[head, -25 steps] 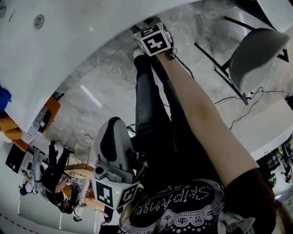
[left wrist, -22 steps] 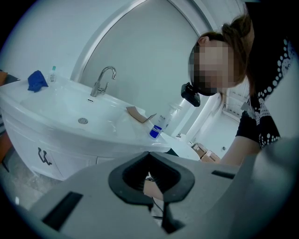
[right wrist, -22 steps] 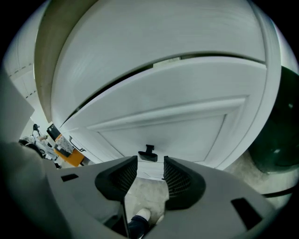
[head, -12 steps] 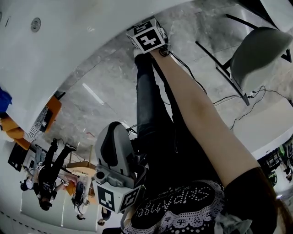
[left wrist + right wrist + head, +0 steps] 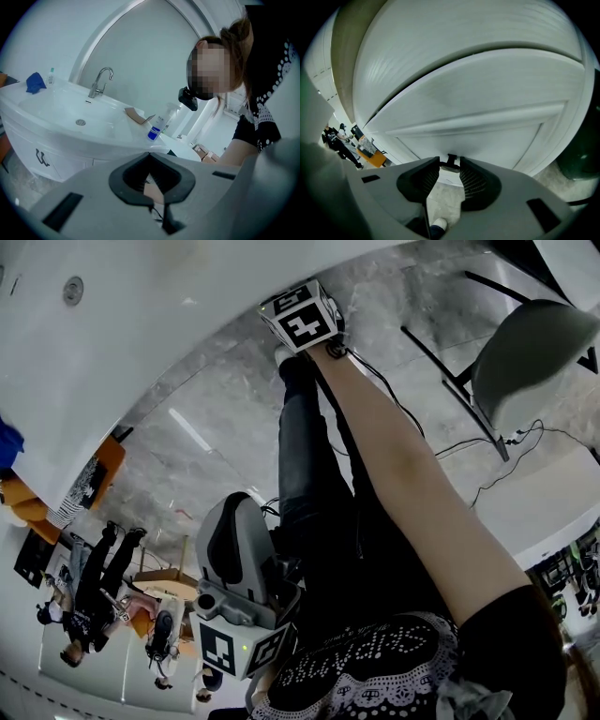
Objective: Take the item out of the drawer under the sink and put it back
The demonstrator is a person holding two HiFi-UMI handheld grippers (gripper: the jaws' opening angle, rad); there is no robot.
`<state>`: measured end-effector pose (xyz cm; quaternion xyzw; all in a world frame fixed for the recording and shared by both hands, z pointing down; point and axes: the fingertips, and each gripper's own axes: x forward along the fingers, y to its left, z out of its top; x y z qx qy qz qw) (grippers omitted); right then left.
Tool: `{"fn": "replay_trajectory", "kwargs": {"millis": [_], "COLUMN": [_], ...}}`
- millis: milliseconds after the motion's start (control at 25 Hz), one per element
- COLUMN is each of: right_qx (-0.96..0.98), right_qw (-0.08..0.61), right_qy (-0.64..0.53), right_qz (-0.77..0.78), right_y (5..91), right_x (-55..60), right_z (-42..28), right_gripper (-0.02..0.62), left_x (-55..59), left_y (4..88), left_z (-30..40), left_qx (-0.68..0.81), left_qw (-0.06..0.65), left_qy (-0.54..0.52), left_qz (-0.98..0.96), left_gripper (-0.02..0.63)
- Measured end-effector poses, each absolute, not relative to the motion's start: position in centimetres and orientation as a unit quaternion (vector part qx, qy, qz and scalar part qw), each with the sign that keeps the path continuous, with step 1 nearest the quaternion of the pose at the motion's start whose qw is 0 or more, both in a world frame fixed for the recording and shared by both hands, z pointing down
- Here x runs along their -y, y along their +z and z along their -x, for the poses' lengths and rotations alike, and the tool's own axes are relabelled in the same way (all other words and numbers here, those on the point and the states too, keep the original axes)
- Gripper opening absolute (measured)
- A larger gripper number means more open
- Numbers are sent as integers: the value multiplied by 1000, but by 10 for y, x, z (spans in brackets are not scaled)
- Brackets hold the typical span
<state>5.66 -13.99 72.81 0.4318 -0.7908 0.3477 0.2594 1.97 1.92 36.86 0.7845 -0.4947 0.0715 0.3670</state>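
All three were fisheye: straight edges bowed, worst at the rims. Head view was bright. The sink (image 5: pixel 141 334) was blown near white, there was a long glare streak on the floor (image 5: pixel 187 432), and the far corners were smeared and small. Both gripper views had black vignetted corners. Left gripper view ran cool and bluish, with flat light and hardly any shadow on the sink. The left gripper (image 5: pixel 149 154) was soft and out of focus up close, and a mosaic patch sat upper right. Right gripper view was dimmer and greyer. The cabinet (image 5: pixel 487 103) had thin shadows under its panel edges and the handle (image 5: pixel 451 161) was dark. The right gripper (image 5: pixel 450 164) was blurred, with a greenish tint at the left rim.
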Motion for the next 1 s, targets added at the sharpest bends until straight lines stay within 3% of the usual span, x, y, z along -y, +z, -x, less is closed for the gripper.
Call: {"fn": "replay_trajectory", "kwargs": {"millis": [1000], "right_qx": [776], "right_qw": [246], "right_qy": [295], "right_qz": [-499], "right_y": [730], "right_x": [144], "right_z": [-54], "right_gripper": [146], "left_x": [-80], "left_y": [409], "left_z": [50], "left_qx": [470], "left_qw": [391], "left_qy": [67], "left_qz": [-788], "left_gripper": [5]}}
